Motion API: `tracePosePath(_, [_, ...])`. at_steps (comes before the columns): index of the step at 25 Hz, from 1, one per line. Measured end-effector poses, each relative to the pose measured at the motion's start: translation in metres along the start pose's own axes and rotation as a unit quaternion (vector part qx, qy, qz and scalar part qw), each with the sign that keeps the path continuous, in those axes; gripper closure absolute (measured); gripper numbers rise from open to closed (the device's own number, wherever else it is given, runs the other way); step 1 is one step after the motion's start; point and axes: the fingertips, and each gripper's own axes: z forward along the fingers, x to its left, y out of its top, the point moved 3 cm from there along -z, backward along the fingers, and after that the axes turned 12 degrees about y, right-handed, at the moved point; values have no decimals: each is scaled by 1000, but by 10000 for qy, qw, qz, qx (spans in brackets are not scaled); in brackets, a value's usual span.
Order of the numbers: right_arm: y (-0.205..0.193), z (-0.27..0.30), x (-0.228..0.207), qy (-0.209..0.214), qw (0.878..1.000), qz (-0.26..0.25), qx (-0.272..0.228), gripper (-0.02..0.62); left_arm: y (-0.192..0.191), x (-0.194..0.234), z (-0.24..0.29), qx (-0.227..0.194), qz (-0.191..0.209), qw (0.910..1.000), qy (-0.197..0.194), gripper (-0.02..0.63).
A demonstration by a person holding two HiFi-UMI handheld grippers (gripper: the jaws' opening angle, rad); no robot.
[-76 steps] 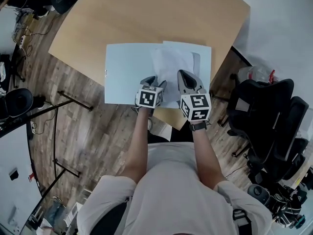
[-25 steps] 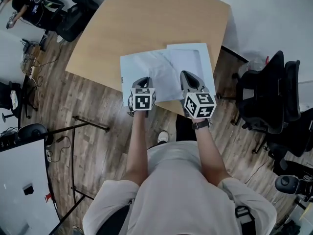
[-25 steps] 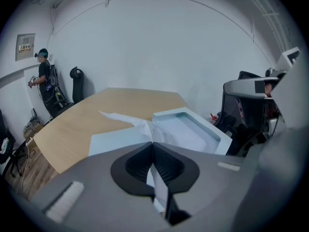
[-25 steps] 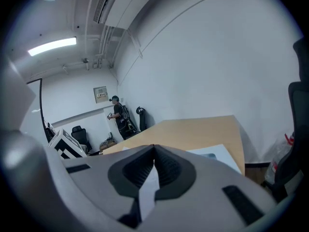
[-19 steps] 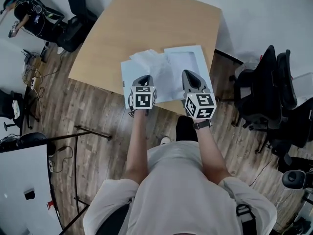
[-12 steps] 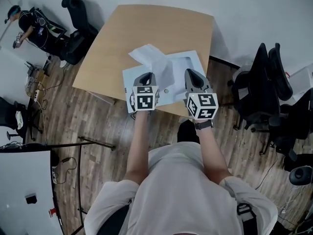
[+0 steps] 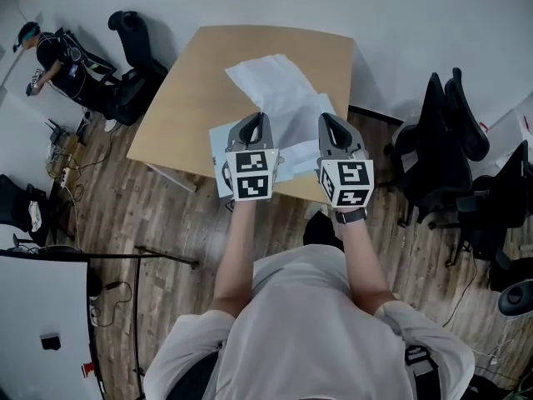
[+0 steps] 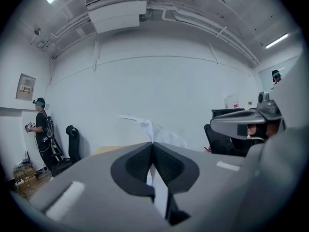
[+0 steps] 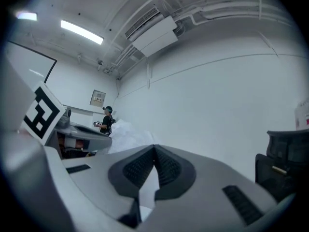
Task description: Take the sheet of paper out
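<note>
The light wooden table [image 7: 183, 98] carries a pale blue flat folder [image 7: 219, 158] at its near edge, closest to the person. Above the table's middle a white, slightly crumpled sheet of paper [image 7: 275, 86] hangs in the air, its far end fanning toward the table's back edge. The left gripper [image 7: 256, 117], above the table's near edge, is clenched on the sheet's near end, the thin paper pinched flat between its pads. The right gripper [image 7: 326, 117], just beside it over the same edge, is likewise clamped on a thin pale edge. This is apparently the folder's cover, though which layer it is cannot be told for sure. The pull-out looks nearly done. To finish cleanly, the sheet is best drawn along its own plane while the right gripper holds the folder back. Twisting should be avoided, since a pinched end creases or tears easily.
</note>
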Motion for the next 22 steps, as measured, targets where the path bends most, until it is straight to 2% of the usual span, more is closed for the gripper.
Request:
tracePosePath(7, [18, -8, -3, -40, 9996, -180, -192, 592, 22, 0, -11, -339, -110, 9993, 142, 597])
tracePosePath(15, [19, -4, 4, 56, 9996, -211, -164, 592, 21, 12, -13, -346, -295, 9986, 287, 597])
tracePosePath(22, [3, 5, -5, 129, 9998, -136, -39, 592, 5, 10, 5, -143, -398, 9986, 313, 597])
